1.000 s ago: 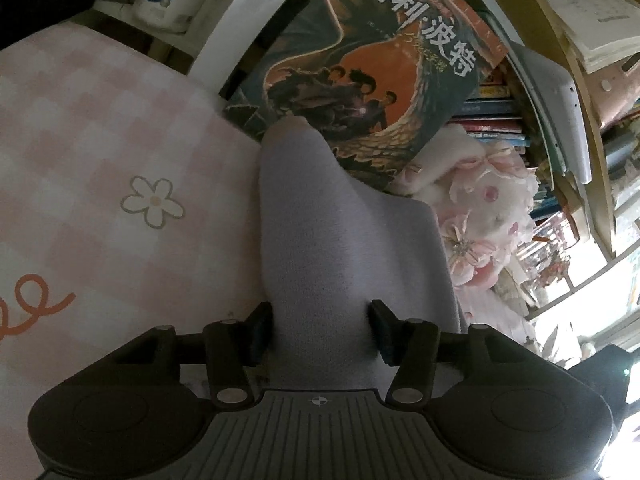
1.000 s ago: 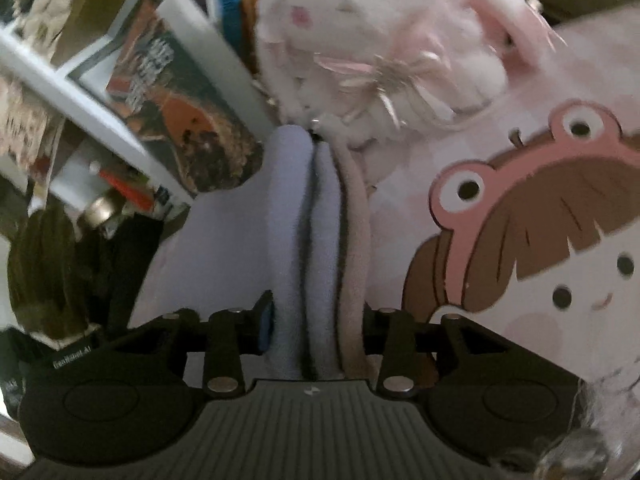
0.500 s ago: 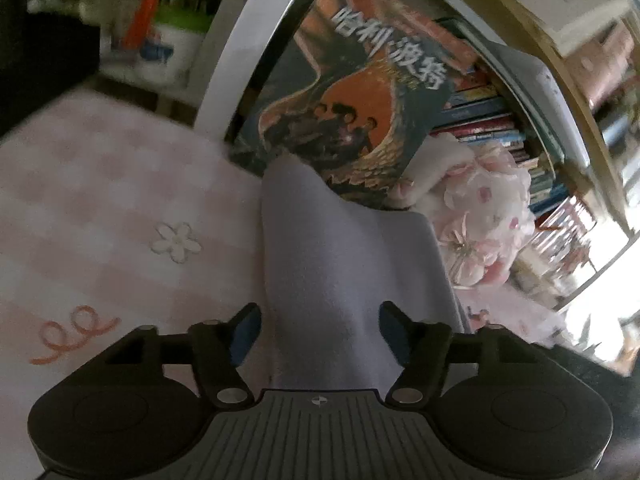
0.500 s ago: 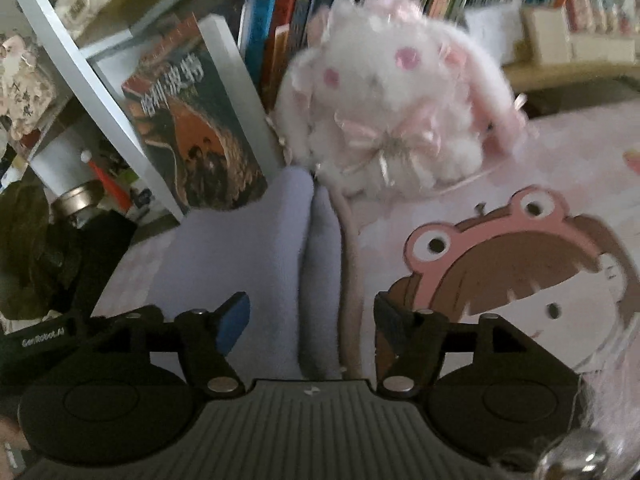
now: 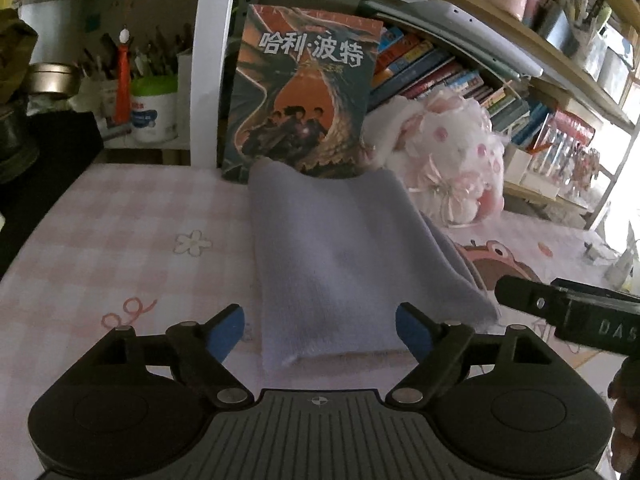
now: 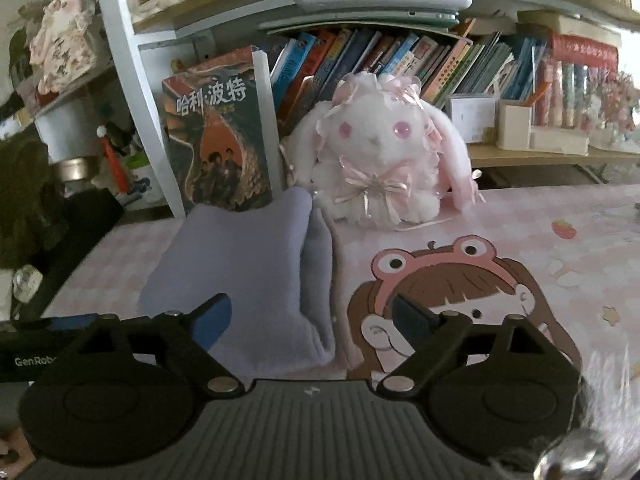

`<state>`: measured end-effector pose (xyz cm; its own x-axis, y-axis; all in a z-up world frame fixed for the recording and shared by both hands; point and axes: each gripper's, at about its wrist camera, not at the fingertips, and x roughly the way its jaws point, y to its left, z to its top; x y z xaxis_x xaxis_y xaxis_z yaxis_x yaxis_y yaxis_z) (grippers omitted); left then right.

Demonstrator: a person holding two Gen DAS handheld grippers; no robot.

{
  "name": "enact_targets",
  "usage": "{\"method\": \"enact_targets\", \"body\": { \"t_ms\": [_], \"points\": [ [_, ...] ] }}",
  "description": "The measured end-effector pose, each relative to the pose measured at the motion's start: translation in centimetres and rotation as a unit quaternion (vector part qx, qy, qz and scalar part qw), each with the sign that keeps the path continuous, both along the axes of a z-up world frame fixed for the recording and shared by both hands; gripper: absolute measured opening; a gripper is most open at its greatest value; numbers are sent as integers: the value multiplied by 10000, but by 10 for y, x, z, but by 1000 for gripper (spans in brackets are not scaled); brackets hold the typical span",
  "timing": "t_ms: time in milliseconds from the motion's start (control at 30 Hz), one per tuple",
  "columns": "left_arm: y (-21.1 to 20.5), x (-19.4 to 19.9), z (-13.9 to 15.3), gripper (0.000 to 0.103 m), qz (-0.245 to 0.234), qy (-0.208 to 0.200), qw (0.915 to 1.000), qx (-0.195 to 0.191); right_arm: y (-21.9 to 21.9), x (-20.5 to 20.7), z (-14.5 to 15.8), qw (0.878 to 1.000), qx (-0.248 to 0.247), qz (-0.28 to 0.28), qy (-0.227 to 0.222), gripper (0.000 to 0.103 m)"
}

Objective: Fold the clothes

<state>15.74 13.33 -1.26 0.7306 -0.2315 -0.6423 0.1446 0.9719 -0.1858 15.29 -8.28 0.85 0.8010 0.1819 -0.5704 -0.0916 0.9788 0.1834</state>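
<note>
**Lilac Garment Folded; Both Tools Releasing**

Lilac knit fabric, the folded garment point(image 5: 340, 264), lies flat at centre frame in the left wrist view, on the pink checked table cover point(image 5: 120, 232).

1. Left side. The left gripper point(image 5: 319, 330) has its jaws opening; the blue pads stand clear on either side of the garment's near edge and press on nothing. Open cover lies to the left of the garment.
2. Centre. The garment forms a compact rectangle of several stacked layers, their edges visible along its right side in the right wrist view. Its far edge sits just in front of the upright book point(image 5: 304, 92). Judged from this, the fold is complete or nearly so; only squaring or setting aside may remain.
3. Right side. The right gripper point(image 6: 310, 322) also has its jaws opening, gripping nothing. The plush rabbit point(image 6: 380, 160) stands close beside the garment's far right corner, so room is tight there. The lower right cover is unobstructed.
</note>
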Motion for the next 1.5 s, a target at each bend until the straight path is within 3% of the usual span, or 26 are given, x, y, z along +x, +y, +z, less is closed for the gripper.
{"method": "enact_targets", "body": {
  "t_ms": [100,267,767,1500],
  "points": [
    [-2,-13,1,92,101,-86,9999,85,4,-14,-2,9996,-288,-10,-20,90],
    [-5,-29,1,93,222,-123,9991,340,10,-36,-7,9979,-640,-133,26,96],
    [-17,-60,-11,98,382,71,9949,926,22,-71,-24,9965,-692,-251,398,98],
    [-13,-62,-10,102,430,85,9949,906,20,-71,-24,9948,-810,-402,465,99]
  ]
}}
